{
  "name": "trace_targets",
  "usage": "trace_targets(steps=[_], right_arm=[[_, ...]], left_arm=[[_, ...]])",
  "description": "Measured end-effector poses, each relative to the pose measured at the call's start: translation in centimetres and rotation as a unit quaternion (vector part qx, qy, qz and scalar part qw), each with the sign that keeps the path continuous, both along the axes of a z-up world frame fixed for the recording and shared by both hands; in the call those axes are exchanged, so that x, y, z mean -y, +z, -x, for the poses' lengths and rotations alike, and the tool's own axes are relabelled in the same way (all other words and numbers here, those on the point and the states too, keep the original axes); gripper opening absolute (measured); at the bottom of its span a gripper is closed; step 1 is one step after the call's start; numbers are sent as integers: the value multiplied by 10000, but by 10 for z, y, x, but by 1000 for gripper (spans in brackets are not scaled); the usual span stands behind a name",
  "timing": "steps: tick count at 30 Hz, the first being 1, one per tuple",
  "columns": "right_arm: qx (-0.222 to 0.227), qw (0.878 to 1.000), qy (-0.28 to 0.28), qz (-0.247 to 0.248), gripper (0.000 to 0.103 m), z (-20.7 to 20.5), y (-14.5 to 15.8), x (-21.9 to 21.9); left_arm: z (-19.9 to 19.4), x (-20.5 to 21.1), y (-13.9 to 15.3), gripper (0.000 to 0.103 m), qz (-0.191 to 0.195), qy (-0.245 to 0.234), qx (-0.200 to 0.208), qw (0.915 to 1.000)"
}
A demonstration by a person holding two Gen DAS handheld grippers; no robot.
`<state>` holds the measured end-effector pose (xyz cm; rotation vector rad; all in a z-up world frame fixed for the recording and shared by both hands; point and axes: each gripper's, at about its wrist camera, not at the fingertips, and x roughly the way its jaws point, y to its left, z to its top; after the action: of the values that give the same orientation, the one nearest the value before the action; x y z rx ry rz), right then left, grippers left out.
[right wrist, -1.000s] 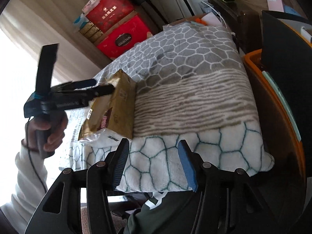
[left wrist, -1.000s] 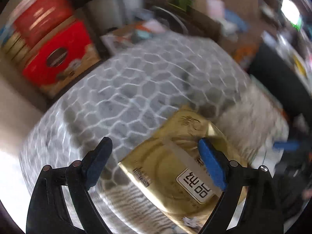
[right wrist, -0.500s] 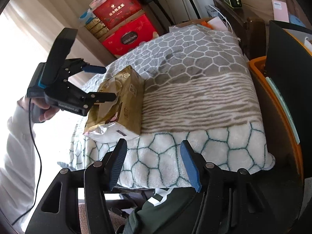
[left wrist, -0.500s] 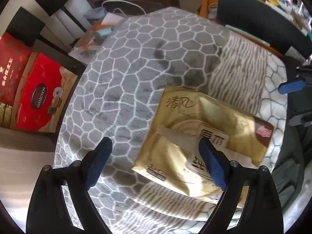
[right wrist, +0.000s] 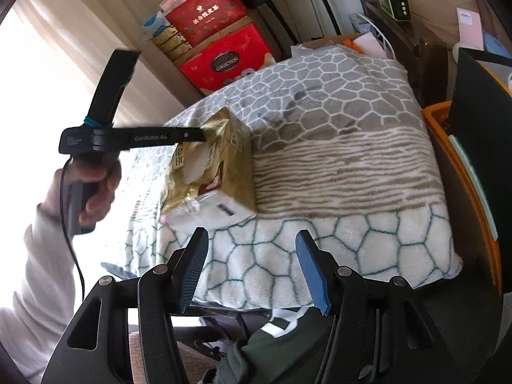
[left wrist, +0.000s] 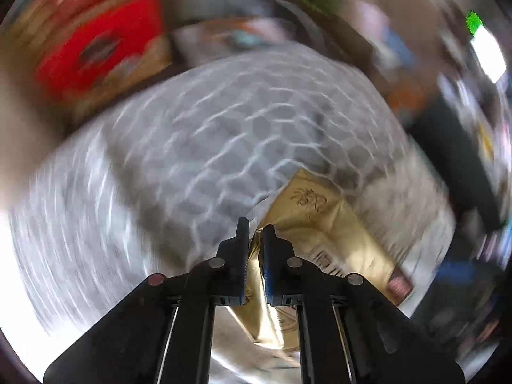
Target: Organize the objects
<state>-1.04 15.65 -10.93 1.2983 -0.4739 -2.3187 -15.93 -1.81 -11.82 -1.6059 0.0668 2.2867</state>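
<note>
A gold tissue pack [left wrist: 320, 230] [right wrist: 220, 160], its near end torn open with white tissue showing, rests on a grey-and-cream patterned blanket [right wrist: 336, 160]. In the right wrist view, my left gripper [right wrist: 200, 134] reaches in from the left to the pack's upper corner, with a hand [right wrist: 92, 185] on its handle. Its jaws are closing: in the blurred left wrist view the left gripper [left wrist: 255, 233] stands almost together with gold wrapper film pinched between the blue pads. My right gripper [right wrist: 252, 262] hovers open over the blanket's near edge with nothing between its fingers.
Red gift boxes [right wrist: 224, 60] are stacked behind the blanket at the far left. An orange bin [right wrist: 438, 118] and a black panel [right wrist: 480, 112] stand close on the right. Clothing lies below the blanket's front edge.
My left gripper went from wide open around the pack to nearly shut on its wrapper corner, and it rolled and shifted. The right gripper barely moved.
</note>
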Motion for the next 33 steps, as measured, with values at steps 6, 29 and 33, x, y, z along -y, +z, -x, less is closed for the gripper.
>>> trace_targets(steps=[6,29,33], right_arm=[[221,9990,138,363,60,1,-5,22],[-1309,9781,1244,-1033,33,-33,11,99],[-1314,9772,1493,-742,30,-21,14,99]], left_arm=[[-71,47,-5,8,-877,1378,-82,9865],[-167,68,4,41,-739,1467,-1116,9801],[-160,63,5,54,-508,1240,-1388,9812]])
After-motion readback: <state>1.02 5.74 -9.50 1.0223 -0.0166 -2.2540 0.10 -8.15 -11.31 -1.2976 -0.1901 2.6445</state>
